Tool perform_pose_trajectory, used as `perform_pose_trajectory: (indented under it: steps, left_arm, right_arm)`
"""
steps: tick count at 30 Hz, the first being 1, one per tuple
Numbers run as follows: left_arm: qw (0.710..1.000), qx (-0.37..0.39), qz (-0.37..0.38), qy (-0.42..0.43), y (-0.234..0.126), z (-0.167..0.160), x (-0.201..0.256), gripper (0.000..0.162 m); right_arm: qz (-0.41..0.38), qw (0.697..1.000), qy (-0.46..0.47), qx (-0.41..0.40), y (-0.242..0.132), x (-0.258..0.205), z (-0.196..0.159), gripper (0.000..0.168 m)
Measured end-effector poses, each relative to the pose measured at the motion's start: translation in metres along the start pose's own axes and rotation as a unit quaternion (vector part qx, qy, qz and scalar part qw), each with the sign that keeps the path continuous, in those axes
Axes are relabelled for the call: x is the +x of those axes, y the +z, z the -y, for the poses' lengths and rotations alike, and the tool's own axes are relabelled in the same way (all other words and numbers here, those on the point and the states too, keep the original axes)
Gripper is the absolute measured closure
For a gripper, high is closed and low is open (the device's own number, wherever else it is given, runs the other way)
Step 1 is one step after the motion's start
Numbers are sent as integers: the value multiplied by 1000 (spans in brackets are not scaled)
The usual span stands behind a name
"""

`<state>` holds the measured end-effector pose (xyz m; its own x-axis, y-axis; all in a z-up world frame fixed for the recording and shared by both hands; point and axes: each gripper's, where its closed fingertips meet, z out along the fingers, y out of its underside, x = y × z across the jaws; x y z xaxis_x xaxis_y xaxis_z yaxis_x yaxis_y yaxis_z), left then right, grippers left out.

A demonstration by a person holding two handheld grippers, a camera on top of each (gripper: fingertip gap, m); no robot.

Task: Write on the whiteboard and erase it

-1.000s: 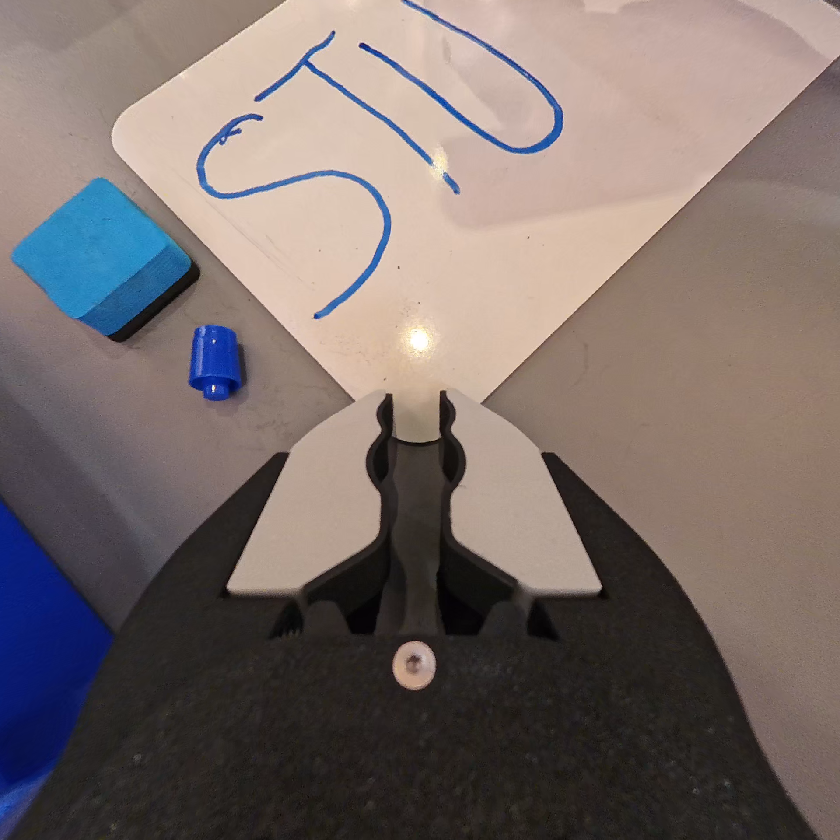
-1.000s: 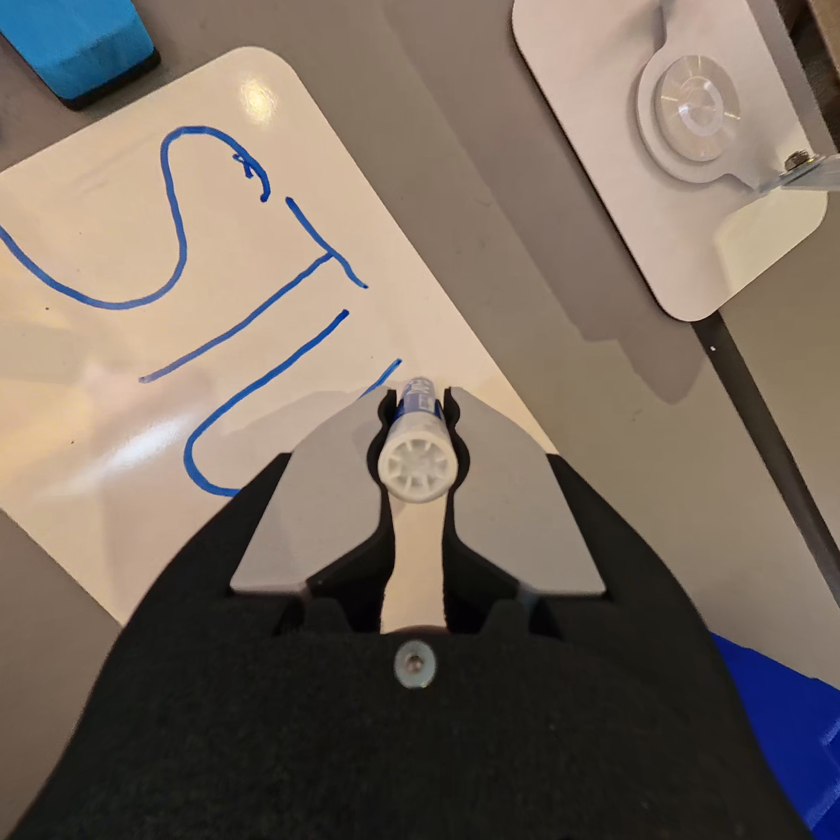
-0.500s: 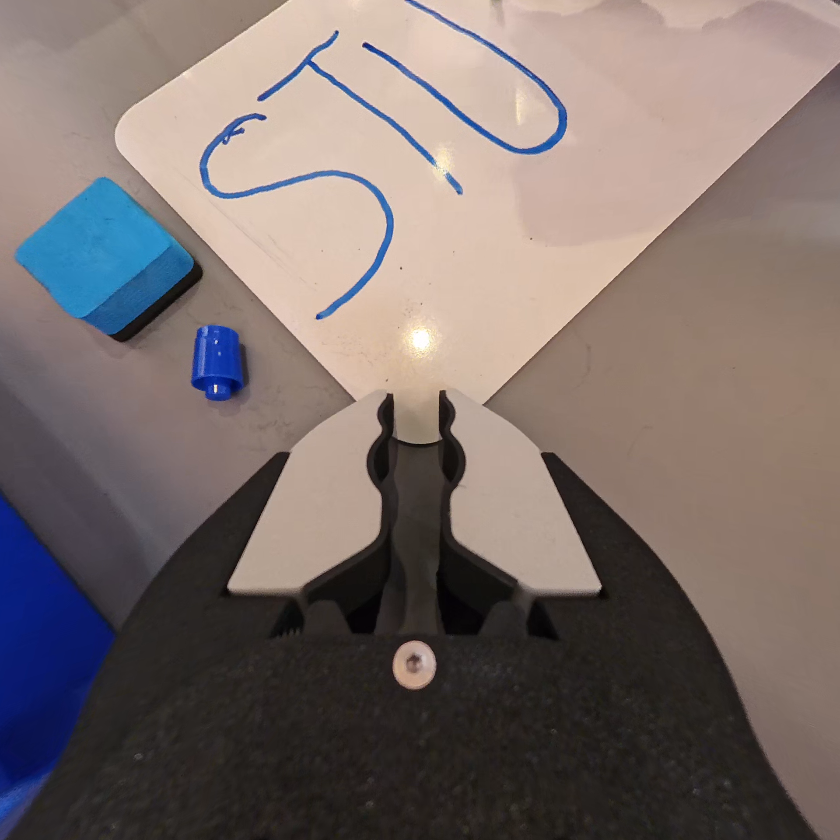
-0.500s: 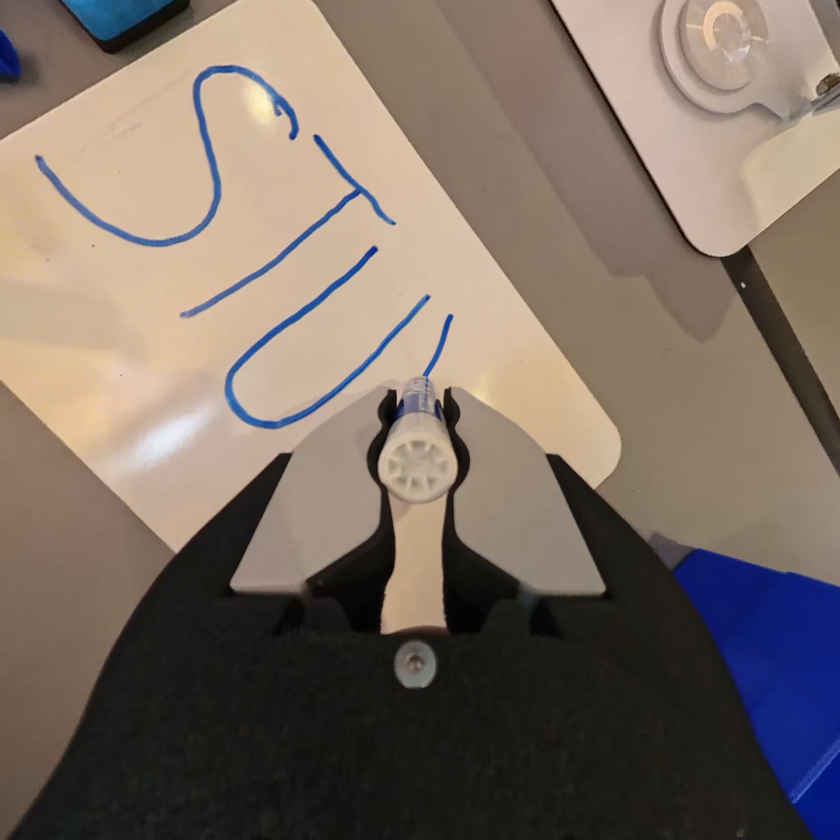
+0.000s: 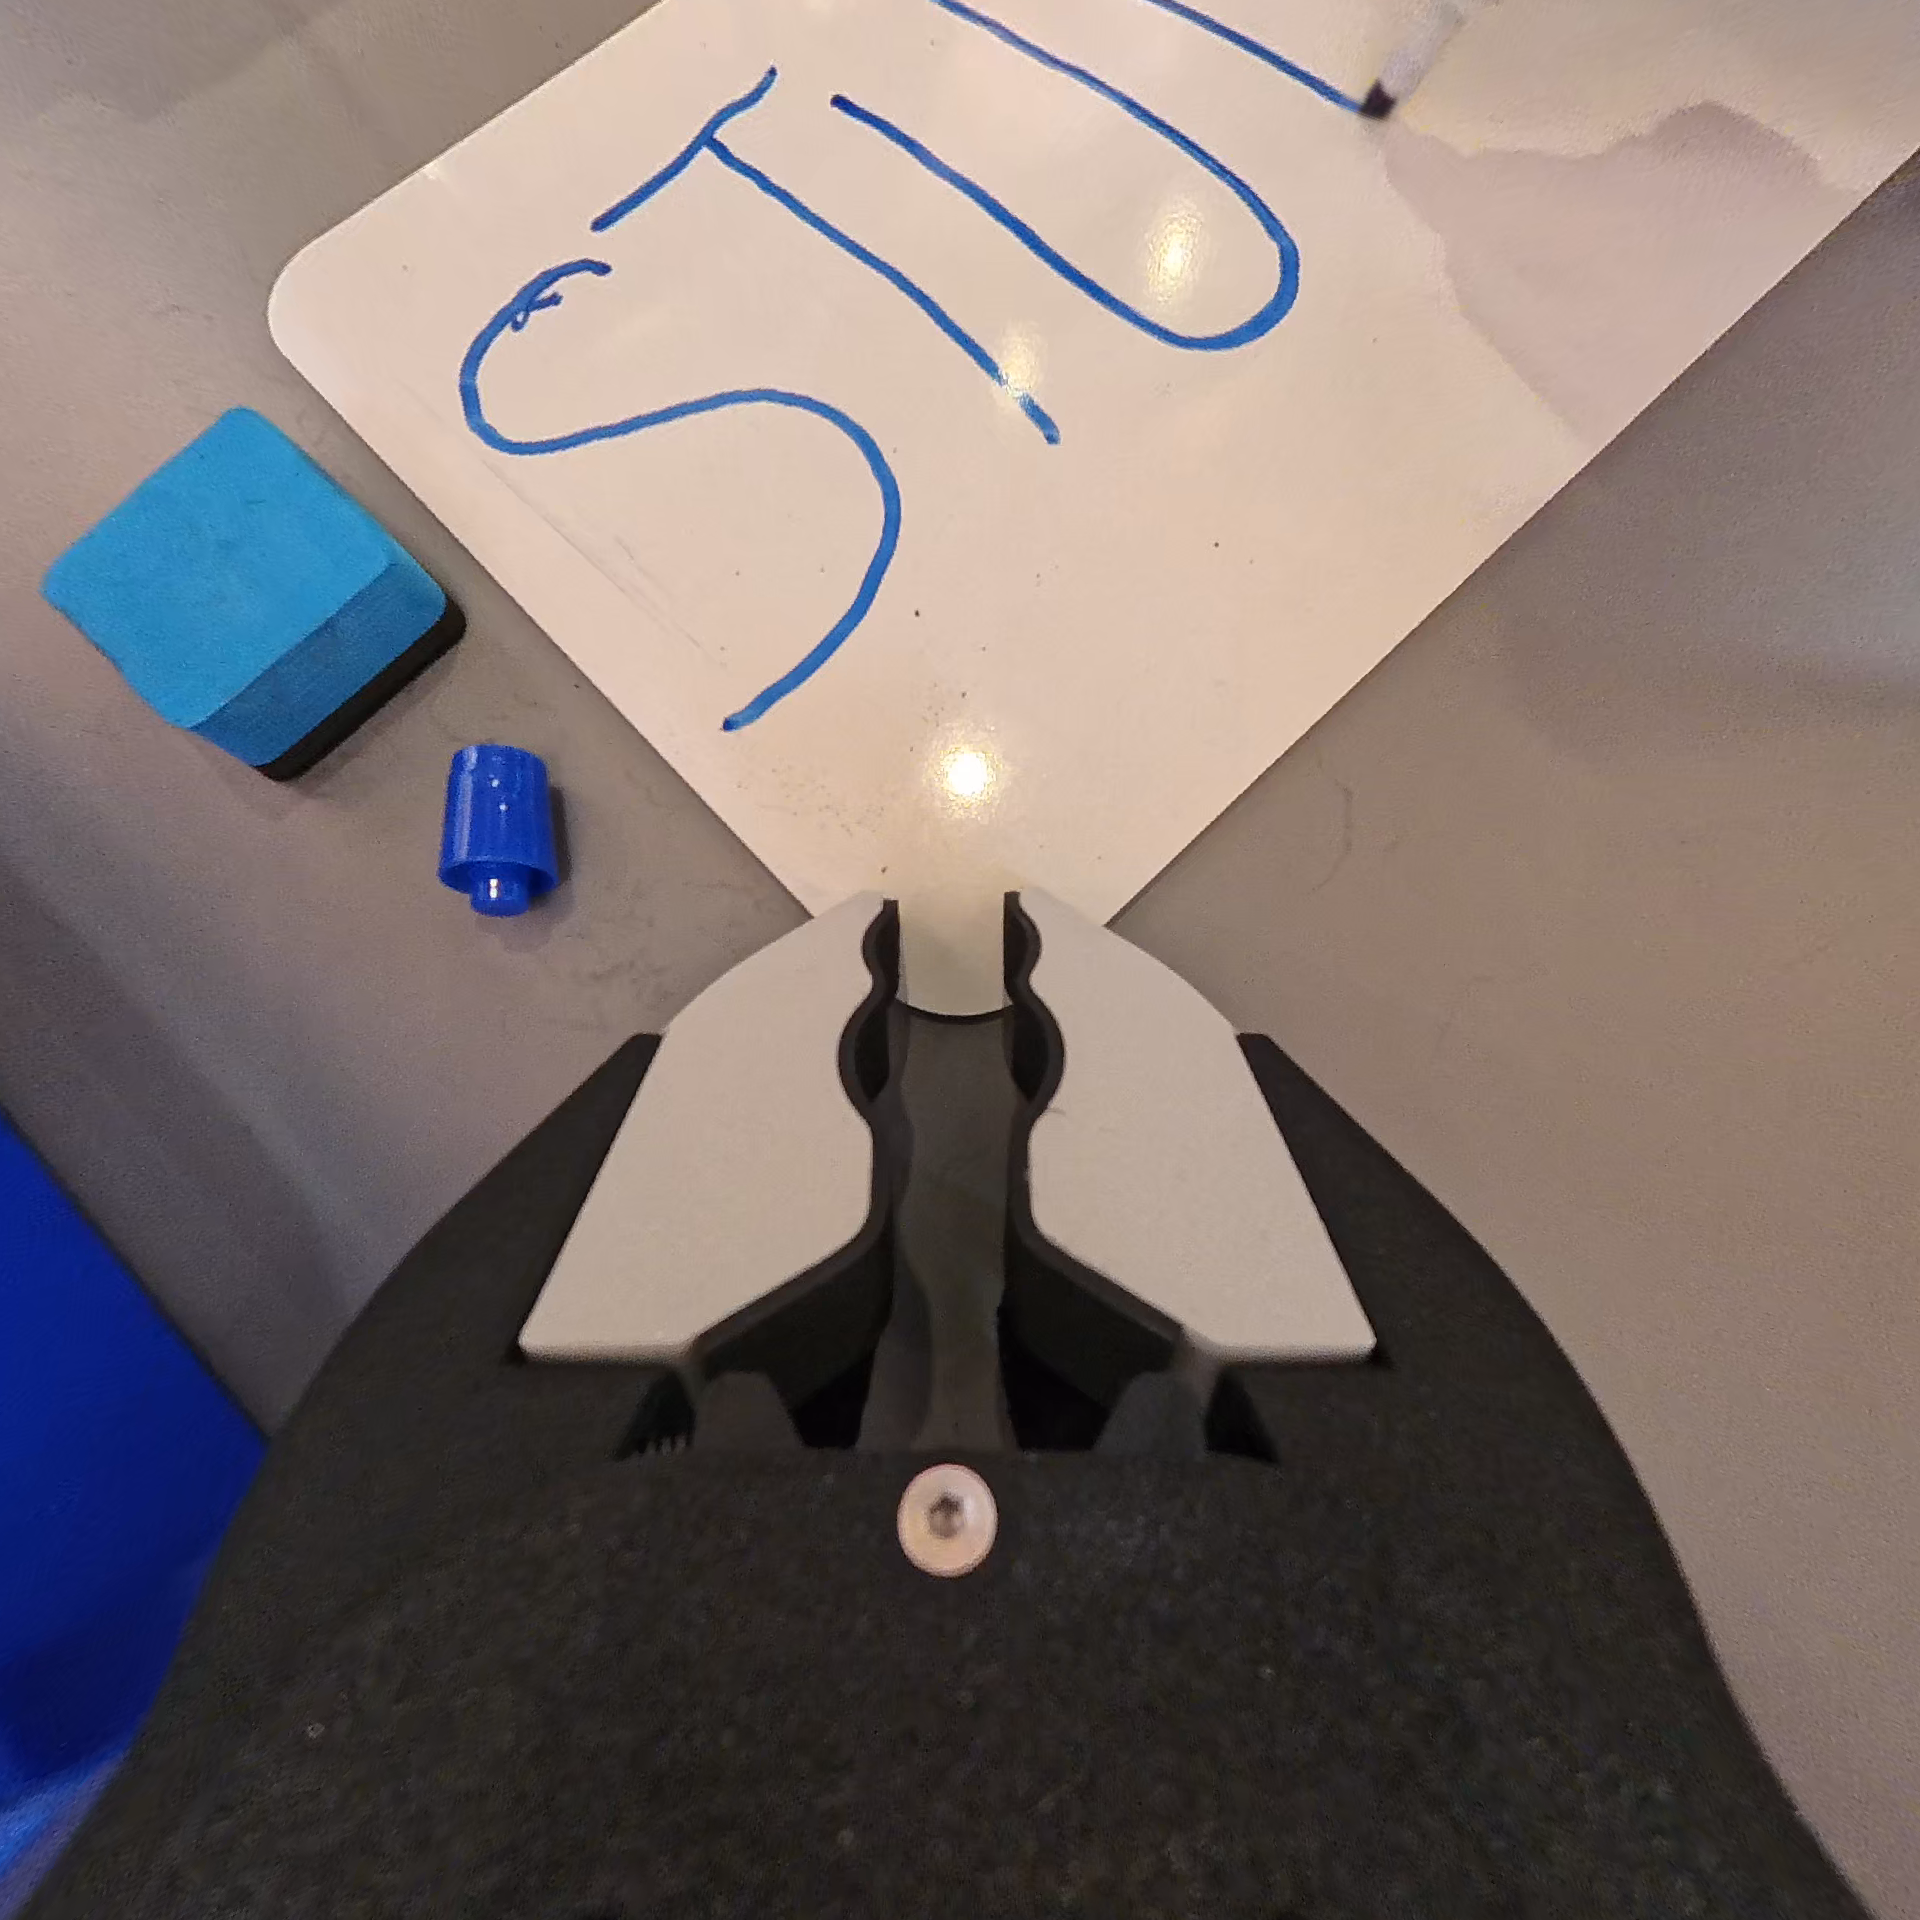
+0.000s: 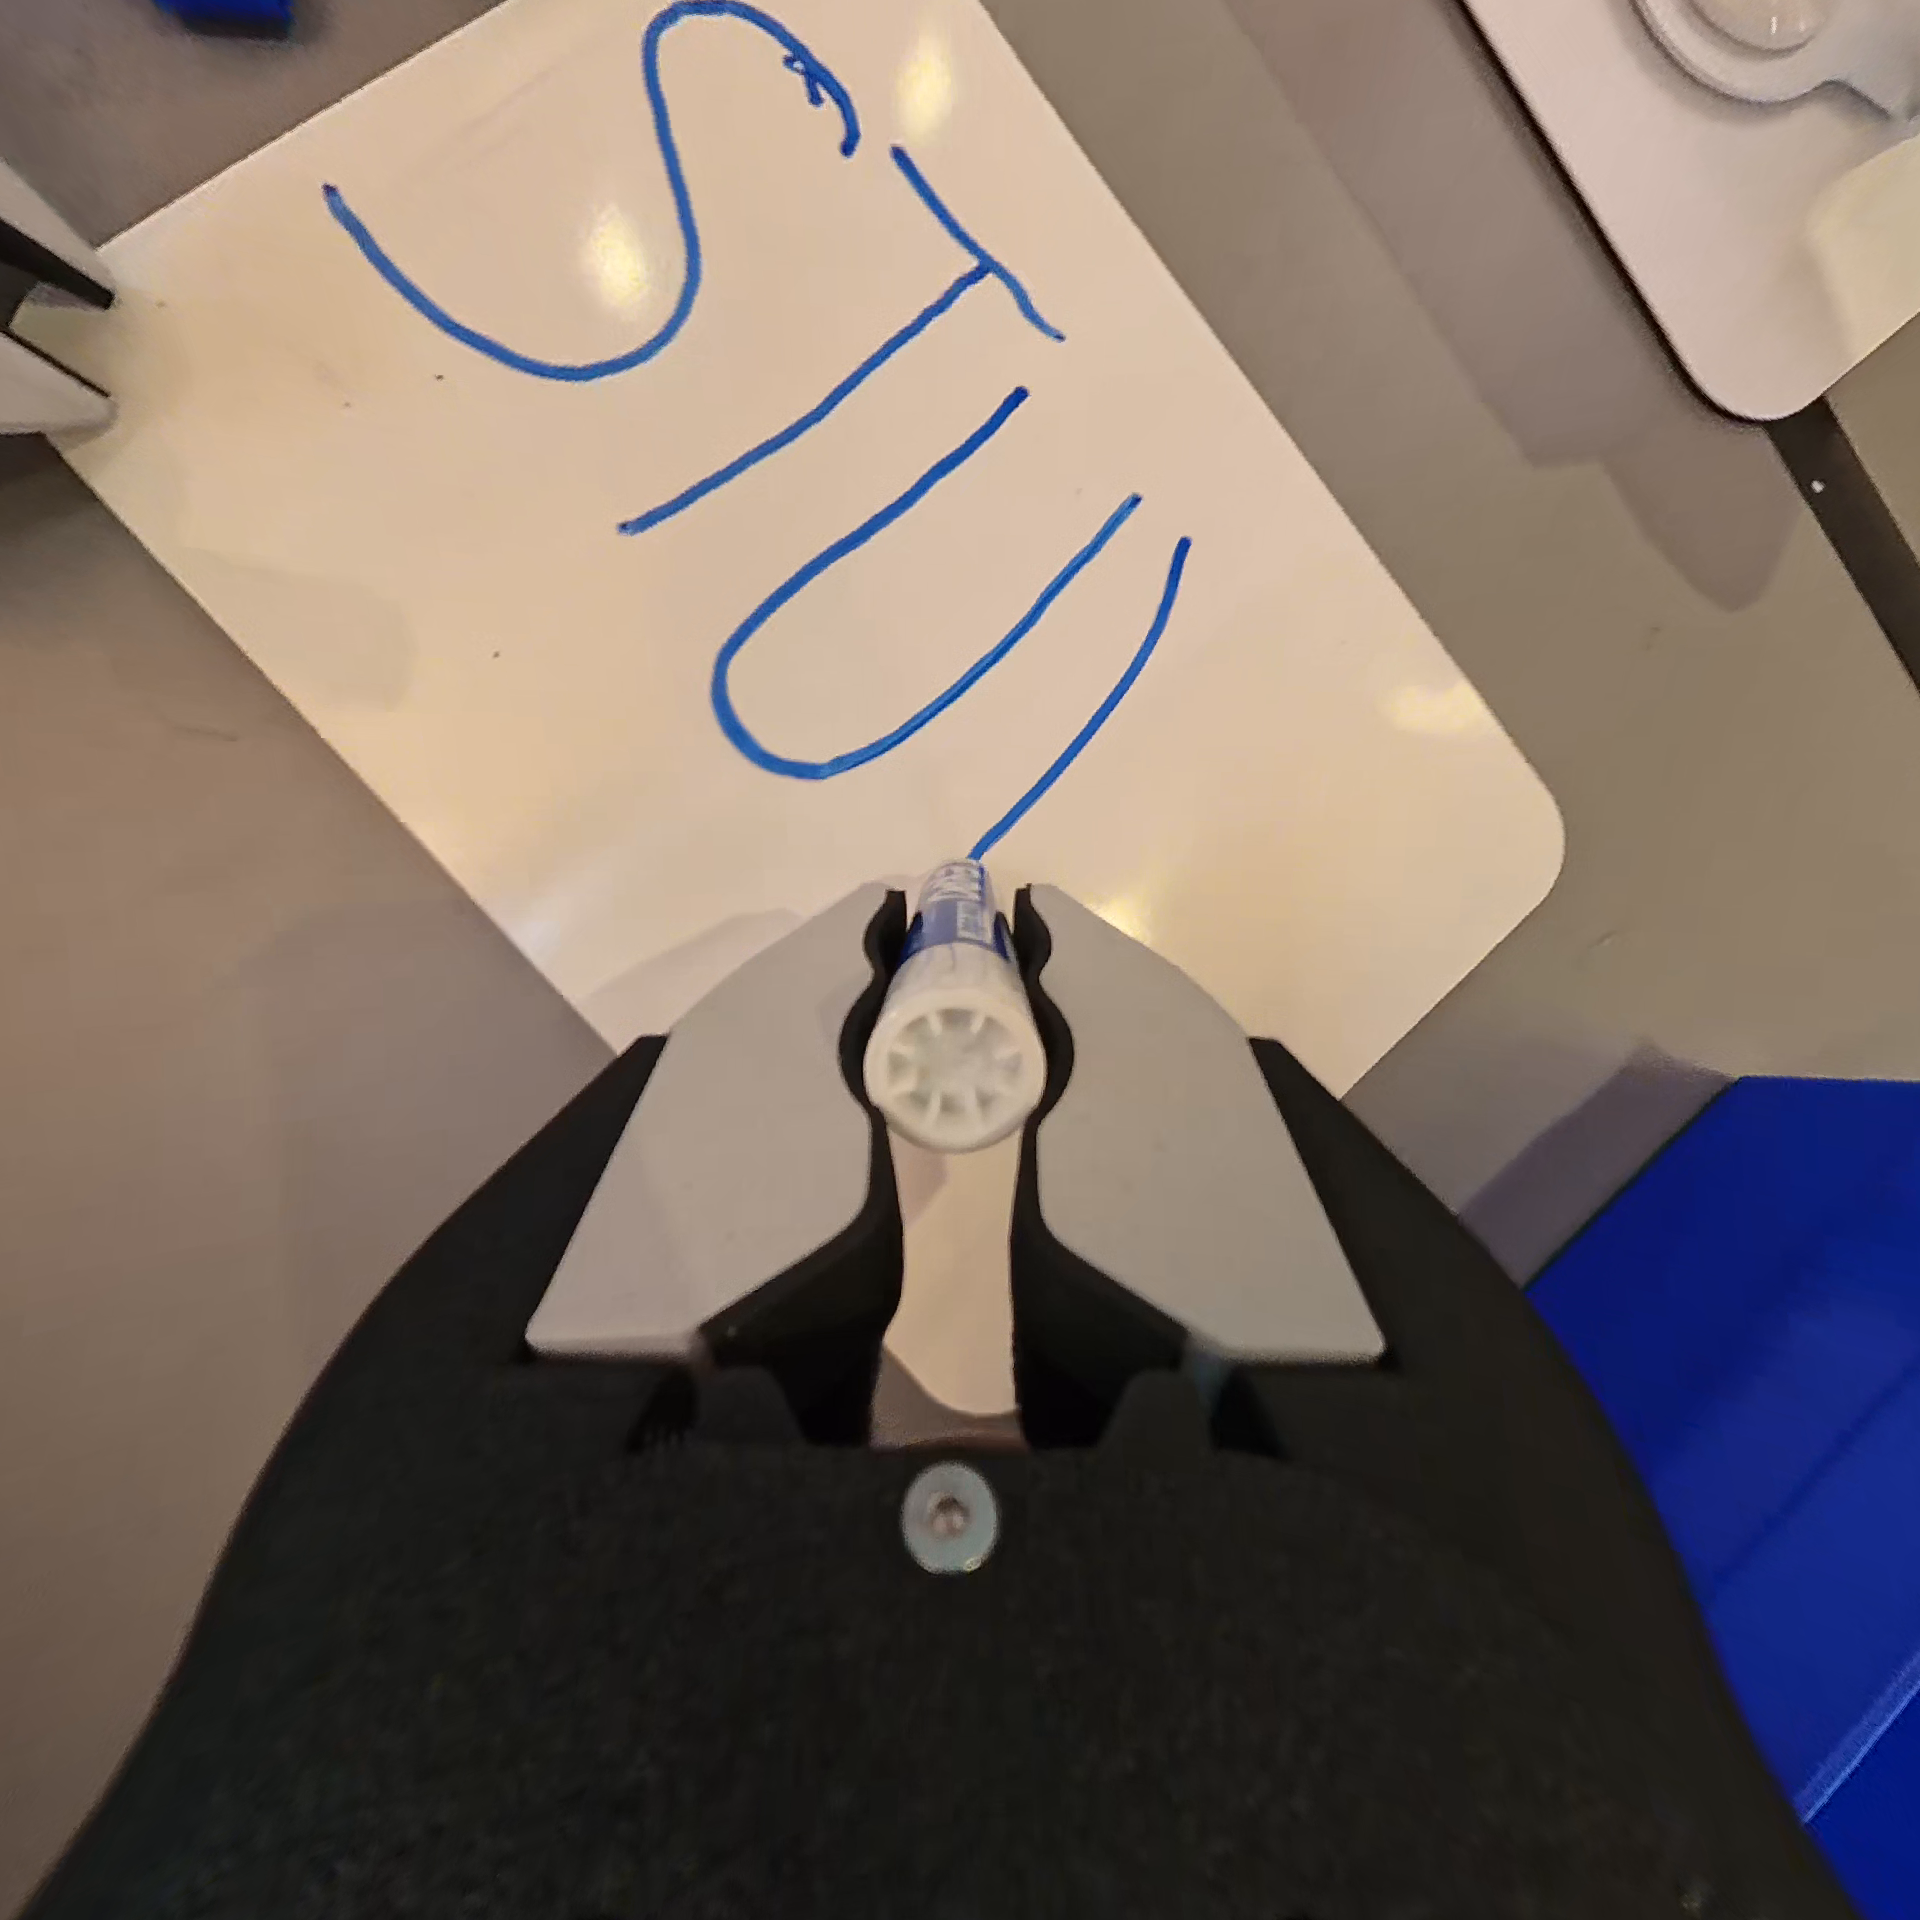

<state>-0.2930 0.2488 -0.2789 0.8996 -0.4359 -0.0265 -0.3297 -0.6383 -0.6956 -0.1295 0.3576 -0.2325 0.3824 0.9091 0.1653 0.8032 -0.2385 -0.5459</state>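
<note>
Two grippers are working here. Right gripper is clamping a blue-and-white marker between its fingers, barrel pointing away from the camera, tip end sitting at the bottom of a fresh blue stroke on the whiteboard. Left gripper is holding nothing, jaws nearly together with a narrow slot left between them, parked at the near corner of the board; whether it's actually pressing the corner down I can't tell.

Moving outward: the board is lying flat on the grey worktop, carrying a few big blue strokes. Just beside its left edge the blue cap is lying on its side, and the blue eraser is sitting a bit further out, untouched.

So I'd say we're mid-writing, erasing not started yet. Next move probably calls for steady pressure while finishing this stroke.

Hard to see: the marker tip itself is hidden behind the barrel in the right view, and the left view cuts the board's top off.
</note>
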Motion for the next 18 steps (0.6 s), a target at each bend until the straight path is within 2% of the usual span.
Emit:
perform_pose_trajectory:
  steps: [8,18]
  left_arm:
    - [1000,-1,-1,3,1,1,1,144]
    - [1000,-1,-2,4,1,1,1,144]
  right_arm:
    - [-2,1000,-2,2,-7,-8,-8,148]
    - [-5,1000,6,1,5,19,2,148]
